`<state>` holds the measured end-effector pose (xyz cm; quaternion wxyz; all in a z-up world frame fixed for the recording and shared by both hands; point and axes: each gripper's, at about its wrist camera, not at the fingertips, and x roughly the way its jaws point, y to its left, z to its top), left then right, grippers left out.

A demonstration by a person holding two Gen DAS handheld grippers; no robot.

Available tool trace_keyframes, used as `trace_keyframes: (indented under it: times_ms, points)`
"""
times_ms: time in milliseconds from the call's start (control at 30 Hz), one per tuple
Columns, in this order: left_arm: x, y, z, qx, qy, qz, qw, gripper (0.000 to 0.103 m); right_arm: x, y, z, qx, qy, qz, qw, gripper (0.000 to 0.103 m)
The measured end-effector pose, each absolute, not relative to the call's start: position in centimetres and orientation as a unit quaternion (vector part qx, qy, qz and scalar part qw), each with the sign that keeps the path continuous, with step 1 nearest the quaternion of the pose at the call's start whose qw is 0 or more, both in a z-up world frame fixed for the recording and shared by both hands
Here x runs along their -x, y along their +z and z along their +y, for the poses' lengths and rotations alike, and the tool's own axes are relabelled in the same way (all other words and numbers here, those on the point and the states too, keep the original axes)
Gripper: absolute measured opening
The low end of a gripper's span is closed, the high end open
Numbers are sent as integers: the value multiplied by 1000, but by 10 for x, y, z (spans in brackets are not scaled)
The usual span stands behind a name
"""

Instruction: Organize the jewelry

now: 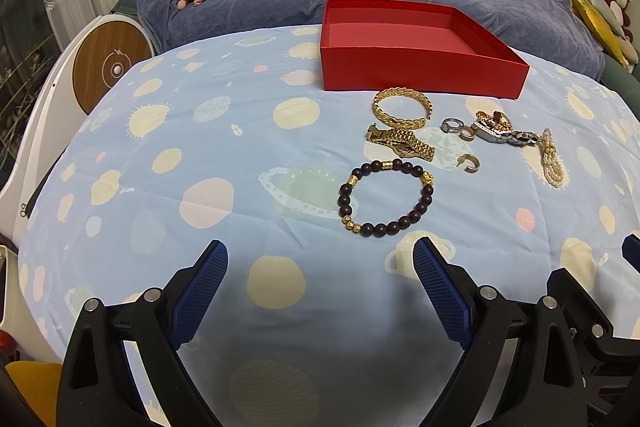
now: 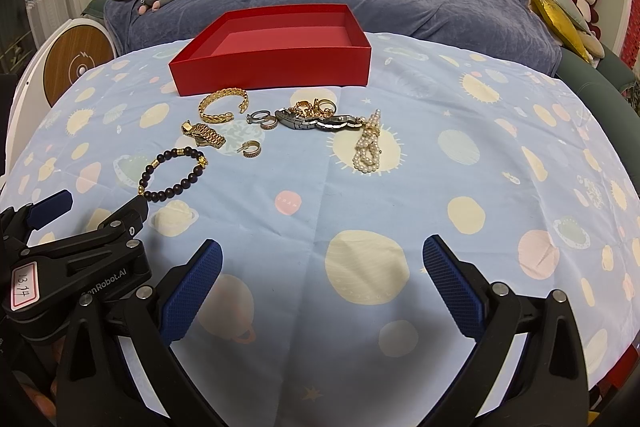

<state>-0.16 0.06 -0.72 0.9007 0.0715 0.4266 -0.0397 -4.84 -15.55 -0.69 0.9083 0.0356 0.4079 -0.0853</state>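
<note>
Left gripper (image 1: pixel 320 259): jaws spread wide, nothing between them, low centre of its own view. Right gripper (image 2: pixel 322 255): likewise wide apart and empty, low centre of its view.

Two wrist views, low over the table, both facing the sofa.

My left camera looks forward between its tongs (image 1: pixel 320 291) from the left; the right sits alongside it, catching the left tongs (image 2: pixel 96 205) at its edge. Both share the red box (image 1: pixel 416 71) (image 2: pixel 276 71), the nearby jewelry and the patterned cloth (image 1: pixel 224 147) (image 2: pixel 460 155).
</note>
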Motion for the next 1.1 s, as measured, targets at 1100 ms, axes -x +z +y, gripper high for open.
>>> trace_keyframes:
  times_ms: [1100]
  points:
    - [-23, -11, 29, -47, -46, 453, 889, 92, 19, 1, -195, -101, -79, 433, 892, 98]
